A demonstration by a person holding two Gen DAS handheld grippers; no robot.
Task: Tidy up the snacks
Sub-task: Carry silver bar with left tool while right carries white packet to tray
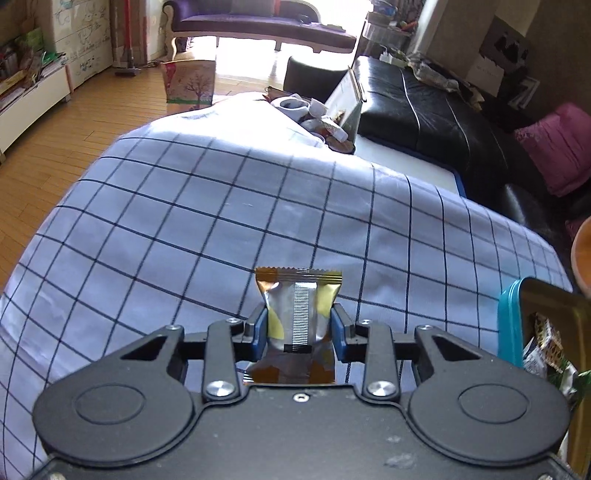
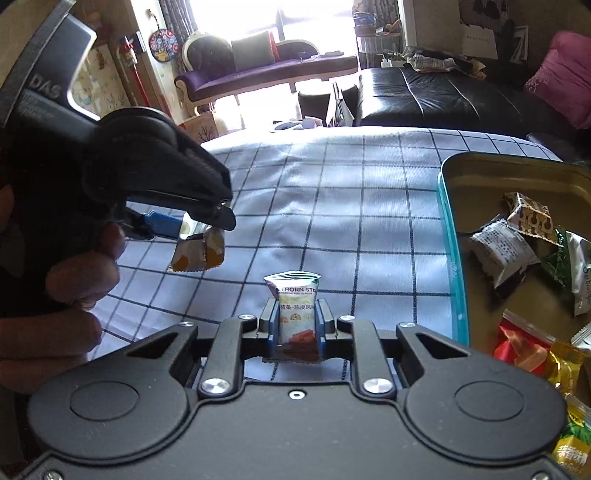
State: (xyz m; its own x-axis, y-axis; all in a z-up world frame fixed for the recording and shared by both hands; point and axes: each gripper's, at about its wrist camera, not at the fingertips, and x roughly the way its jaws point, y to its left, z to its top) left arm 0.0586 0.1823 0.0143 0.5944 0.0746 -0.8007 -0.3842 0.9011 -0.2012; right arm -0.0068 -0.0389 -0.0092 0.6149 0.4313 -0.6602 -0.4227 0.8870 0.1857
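Note:
My left gripper [image 1: 299, 321] is shut on a silver and gold snack packet [image 1: 298, 314], held above the checked tablecloth [image 1: 207, 206]. It also shows in the right wrist view [image 2: 201, 236], at the left, with the packet [image 2: 199, 251] hanging from its fingers. My right gripper [image 2: 298, 317] is shut on a white hawthorn strip packet [image 2: 297, 314], above the cloth. A gold tin with a teal rim [image 2: 448, 236] lies to the right and holds several wrapped snacks [image 2: 502, 251]. The tin's corner [image 1: 509, 325] shows at the right of the left wrist view.
A black leather sofa [image 1: 424, 110] with a pink cushion [image 1: 557, 147] stands beyond the table on the right. Cups and small items [image 1: 314, 118] sit at the table's far end. A purple chaise [image 1: 258, 26] stands by the window.

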